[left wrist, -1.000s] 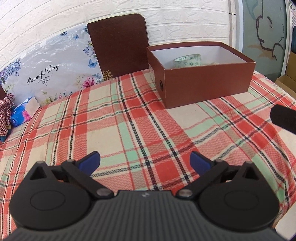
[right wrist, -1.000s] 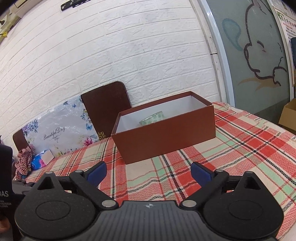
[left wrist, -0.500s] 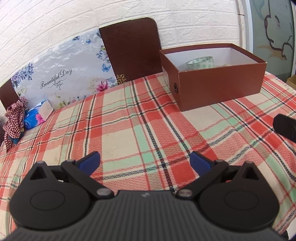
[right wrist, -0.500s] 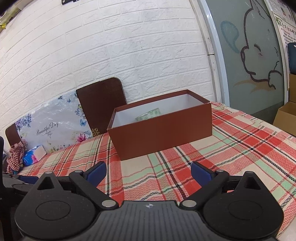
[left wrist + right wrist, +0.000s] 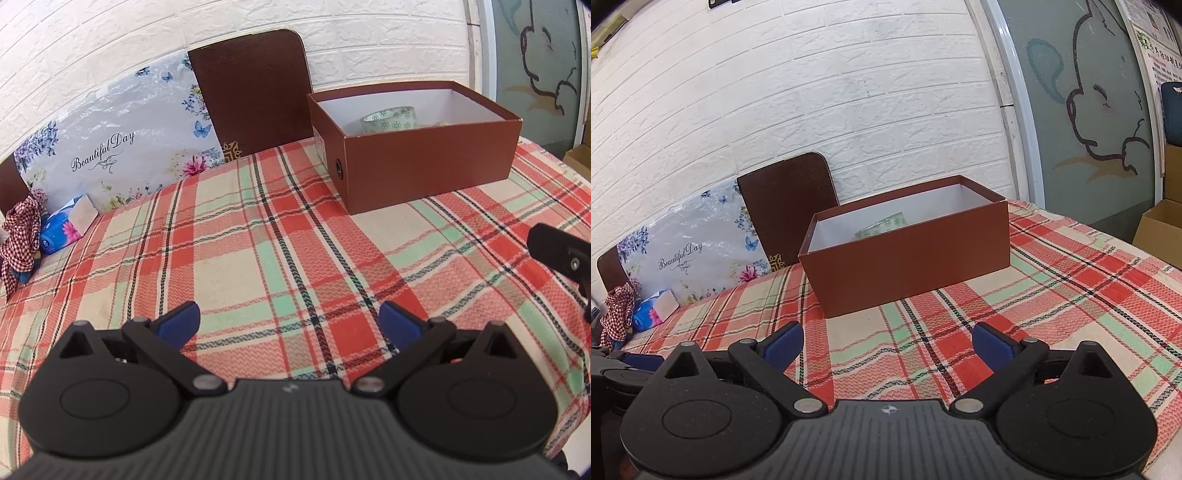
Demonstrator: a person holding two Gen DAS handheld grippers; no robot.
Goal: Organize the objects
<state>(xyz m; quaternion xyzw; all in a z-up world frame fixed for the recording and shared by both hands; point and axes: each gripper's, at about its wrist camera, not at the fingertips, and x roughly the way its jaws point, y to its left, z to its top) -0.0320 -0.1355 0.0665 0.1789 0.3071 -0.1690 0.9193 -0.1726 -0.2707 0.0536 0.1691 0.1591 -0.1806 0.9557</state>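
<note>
Now both hand-held grippers, left and right, are hovering spread apart, empty. Upper right, the green-patterned tape roll is lying inside the brown cardboard box; probably light, stiff, graspable across its rim.

White brick wall at the far side, brown chair against it, frosted glass panel right, daylight on the plaid surface.

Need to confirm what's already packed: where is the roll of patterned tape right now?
The tape roll sits inside the open brown box at the far right of the plaid tablecloth; in the right wrist view only its top shows above the box's front wall.
</note>
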